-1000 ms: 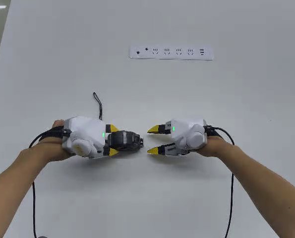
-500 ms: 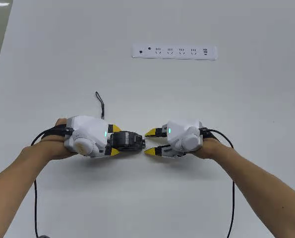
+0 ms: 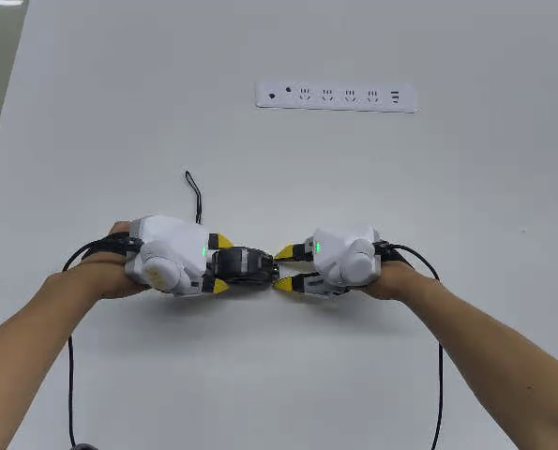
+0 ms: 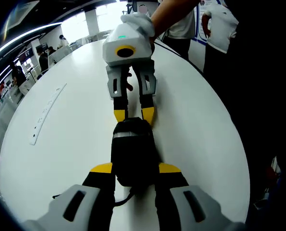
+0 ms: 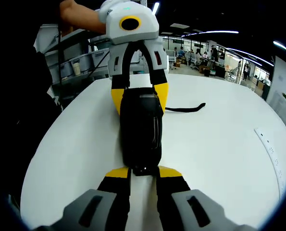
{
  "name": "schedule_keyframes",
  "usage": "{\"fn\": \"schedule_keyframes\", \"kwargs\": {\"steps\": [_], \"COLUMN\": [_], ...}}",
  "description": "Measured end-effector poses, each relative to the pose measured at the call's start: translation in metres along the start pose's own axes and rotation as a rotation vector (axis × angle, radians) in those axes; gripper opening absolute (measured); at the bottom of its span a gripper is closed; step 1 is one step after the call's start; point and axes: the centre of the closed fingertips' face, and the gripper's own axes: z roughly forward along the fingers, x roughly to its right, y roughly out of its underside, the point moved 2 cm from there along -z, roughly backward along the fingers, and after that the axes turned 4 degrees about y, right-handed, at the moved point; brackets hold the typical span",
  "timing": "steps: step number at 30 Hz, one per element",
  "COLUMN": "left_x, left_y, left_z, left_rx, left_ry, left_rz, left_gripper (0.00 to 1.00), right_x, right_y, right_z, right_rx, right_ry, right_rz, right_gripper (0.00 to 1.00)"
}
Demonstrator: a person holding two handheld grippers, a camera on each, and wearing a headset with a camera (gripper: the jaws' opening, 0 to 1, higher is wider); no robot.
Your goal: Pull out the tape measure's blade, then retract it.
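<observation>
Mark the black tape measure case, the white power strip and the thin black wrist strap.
black tape measure case [image 3: 246, 265], head view, its top face.
white power strip [image 3: 336, 96], head view, centre of its socket row.
thin black wrist strap [image 3: 195, 194], head view, midway along the cord.

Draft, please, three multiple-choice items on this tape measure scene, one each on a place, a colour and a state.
1. In the head view, where is the power strip relative to the tape measure?
A. Beyond it, farther away.
B. Under it.
C. Nearer the camera than it.

2. What colour are the tips of both tongs?
A. Red.
B. Yellow.
C. Green.

3. How is the tape measure held?
A. It lies free.
B. In a bare hand.
C. Clamped in the left tongs, with the right tongs at its front end.

Answers:
1 A, the strip lies well above the tape measure in the head view.
2 B, yellow tips show in all three views.
3 C, the left gripper view shows its own jaws pressed against the case's sides.
</observation>
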Motion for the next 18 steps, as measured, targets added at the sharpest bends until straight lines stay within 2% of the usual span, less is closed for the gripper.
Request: {"fn": "schedule_keyframes", "kwargs": {"steps": [12,14,15,18], "left_x": [0.0009,0.0011,0.0012,0.0011], "left_y": [0.0003,0.0002,0.0004,0.0006], "left_z": [0.0000,-0.0003,-0.0002,-0.0008], "left_rx": [0.004,0.005,0.004,0.004], "left_ry": [0.004,0.006,0.007,0.008], "left_rz": [-0.001,0.004,0.004,0.003], "left_gripper": [0.27,0.27,0.27,0.27], "right_x": [-0.0005,0.0013,0.0024,0.0015], "right_y": [0.0004,0.0012,0.0009,0.0004], "right_z": [-0.0014,-0.0027,-0.0028,-0.0019], "right_rx": [0.003,0.003,0.002,0.000], "right_ry": [0.001,0.004,0.007,0.004], "right_rz": [-0.021,-0.012,0.021,0.001], "right_gripper": [0.15,0.11,0.11,0.11]}}
